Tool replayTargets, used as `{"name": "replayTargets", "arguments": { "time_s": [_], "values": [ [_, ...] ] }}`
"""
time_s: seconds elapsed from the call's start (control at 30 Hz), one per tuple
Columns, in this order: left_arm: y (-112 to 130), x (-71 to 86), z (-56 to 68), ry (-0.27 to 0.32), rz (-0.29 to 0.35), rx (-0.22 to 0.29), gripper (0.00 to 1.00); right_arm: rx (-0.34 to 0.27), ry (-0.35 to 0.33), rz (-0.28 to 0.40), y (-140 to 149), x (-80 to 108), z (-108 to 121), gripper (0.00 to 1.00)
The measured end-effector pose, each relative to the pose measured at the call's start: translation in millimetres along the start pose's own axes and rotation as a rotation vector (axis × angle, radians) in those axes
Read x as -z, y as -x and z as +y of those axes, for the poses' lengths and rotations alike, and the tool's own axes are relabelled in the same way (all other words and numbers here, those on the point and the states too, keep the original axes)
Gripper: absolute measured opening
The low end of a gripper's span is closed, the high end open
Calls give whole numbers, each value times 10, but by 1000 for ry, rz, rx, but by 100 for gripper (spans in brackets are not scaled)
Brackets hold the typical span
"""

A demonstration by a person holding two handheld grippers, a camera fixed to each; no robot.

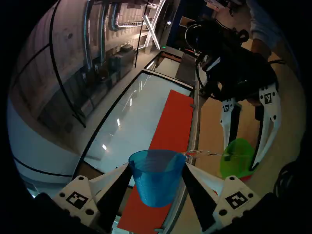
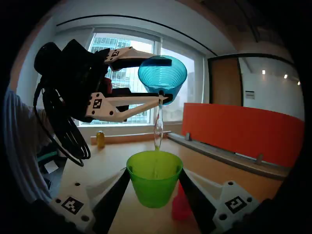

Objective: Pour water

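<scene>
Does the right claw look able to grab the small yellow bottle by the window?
Probably not: the right claw is shut on the green plastic cup, catching water from the blue plastic cup, and the small yellow bottle stands far across the wooden desk.

A flat orange-red partition panel (image 2: 241, 128) stands upright along the far edge of a light wooden desk (image 2: 105, 163), held in a grey rail (image 2: 218, 150) at its foot. In the left gripper view the same panel (image 1: 171, 128) runs beside the desk (image 1: 208, 132). A small yellow bottle (image 2: 100, 139) stands upright on the ledge under a large window (image 2: 124, 78) that looks out on buildings. A small red plastic object (image 2: 180, 204) sits on the desk. A brown wooden door (image 2: 224, 82) stands behind the panel.
</scene>
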State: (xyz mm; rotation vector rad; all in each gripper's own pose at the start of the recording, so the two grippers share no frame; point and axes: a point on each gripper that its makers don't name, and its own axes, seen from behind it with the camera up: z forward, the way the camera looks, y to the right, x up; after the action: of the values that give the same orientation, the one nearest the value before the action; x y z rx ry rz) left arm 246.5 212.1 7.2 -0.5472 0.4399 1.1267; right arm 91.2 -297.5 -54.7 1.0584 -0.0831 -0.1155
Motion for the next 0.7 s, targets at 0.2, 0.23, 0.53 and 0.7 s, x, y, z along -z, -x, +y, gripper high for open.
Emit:
{"name": "replayTargets", "arguments": {
  "time_s": [0.2, 0.23, 0.53, 0.7],
  "values": [
    [-7, 6, 6, -4, 0, -22, 86, 2, 0, 1, -15, 0, 8, 90],
    [-8, 10, 3, -5, 0, -27, 86, 2, -1, 1, -18, 2, 8, 90],
    [-50, 34, -17, -7, 0, -60, 86, 9, -3, 1, -31, 6, 6, 89],
    [-65, 18, -22, -4, 2, -86, 86, 12, 0, 0, -32, 1, 15, 90]
  ]
}}
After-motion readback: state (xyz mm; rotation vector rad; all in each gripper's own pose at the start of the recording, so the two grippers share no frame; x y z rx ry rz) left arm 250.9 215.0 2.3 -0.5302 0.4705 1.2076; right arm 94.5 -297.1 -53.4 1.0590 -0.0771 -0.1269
